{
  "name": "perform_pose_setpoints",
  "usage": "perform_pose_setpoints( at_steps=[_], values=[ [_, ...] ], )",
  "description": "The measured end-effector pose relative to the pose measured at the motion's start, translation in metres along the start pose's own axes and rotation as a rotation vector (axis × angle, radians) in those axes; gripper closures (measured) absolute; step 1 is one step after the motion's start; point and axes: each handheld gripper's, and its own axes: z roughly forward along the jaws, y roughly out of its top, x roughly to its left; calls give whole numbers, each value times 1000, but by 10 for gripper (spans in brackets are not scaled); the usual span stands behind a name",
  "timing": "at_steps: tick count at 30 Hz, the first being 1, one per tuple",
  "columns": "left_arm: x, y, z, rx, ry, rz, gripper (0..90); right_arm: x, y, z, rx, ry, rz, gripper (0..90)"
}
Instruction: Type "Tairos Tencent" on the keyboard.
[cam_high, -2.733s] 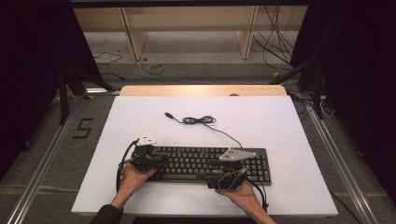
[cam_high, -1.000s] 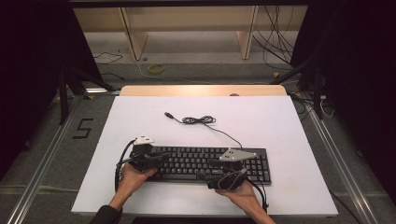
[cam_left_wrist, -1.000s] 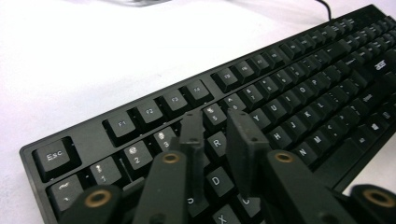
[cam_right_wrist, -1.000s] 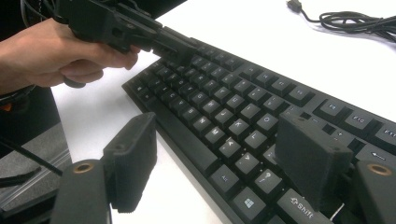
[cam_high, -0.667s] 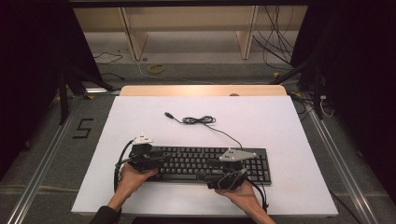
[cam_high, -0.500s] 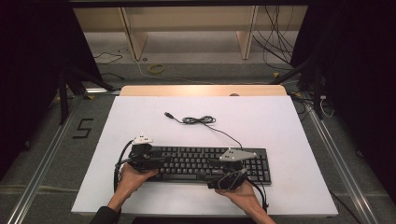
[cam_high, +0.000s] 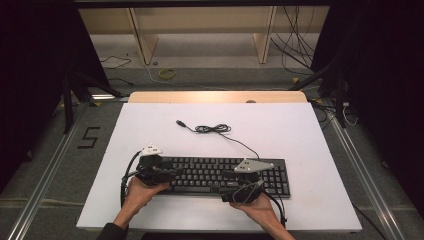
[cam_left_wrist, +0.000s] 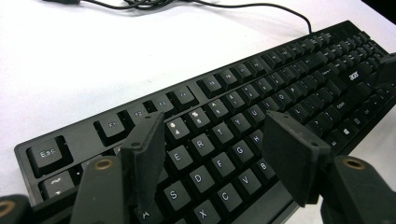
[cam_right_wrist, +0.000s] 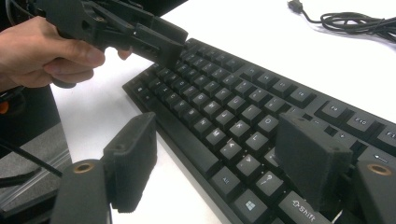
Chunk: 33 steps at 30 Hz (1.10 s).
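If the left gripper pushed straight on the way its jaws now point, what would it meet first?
Most likely the keyboard: the left gripper, jaws open, angles down at its letter keys just ahead, though the exact gap is unclear.

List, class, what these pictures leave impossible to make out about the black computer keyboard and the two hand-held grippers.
- High view: black computer keyboard, key legends too small.
- Left gripper view: bottom key row cut off by the frame edge.
- Right gripper view: its right jaw covers some keys.
- High view: black cable's plug type too small.
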Motion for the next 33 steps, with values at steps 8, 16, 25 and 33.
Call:
perform_pose_setpoints(
  at_steps=[8,16,25,33],
  values=[
    [-1,-2,-5,-16,-3,-1,358,1,1,2,6,3,-3,308],
    [-2,-4,-8,-25,-4,-2,345,2,3,6,9,8,-5,313],
    [-2,-6,-13,-39,-1,-2,327,4,7,13,19,13,-12,349],
    [-2,-10,-16,-55,-2,-4,316,7,13,20,27,26,-29,472]
  ],
)
